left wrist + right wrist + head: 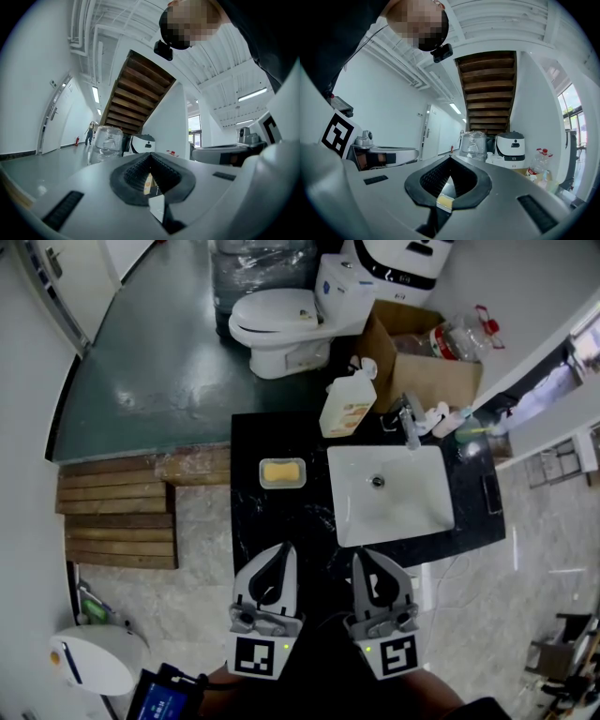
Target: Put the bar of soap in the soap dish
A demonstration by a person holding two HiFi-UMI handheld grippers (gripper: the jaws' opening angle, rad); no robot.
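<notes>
A yellow bar of soap (282, 471) lies in the clear soap dish (263, 483) on the black counter (249, 521), left of the white sink (389, 493). Both grippers hover side by side at the counter's near edge, pointing level toward the back. My left gripper (285, 547) is shut and empty, a short way in front of the dish. My right gripper (359, 554) is shut and empty too, just before the sink's front rim. The left gripper view shows jaws (151, 154) meeting at the tips. The right gripper view shows the same (450, 157).
A faucet (410, 427) and a pump bottle (347, 404) stand behind the sink, with small toiletries at the back right. Beyond the counter are a toilet (281, 324) and a cardboard box (427, 367). A wooden pallet (122, 512) lies on the floor to the left.
</notes>
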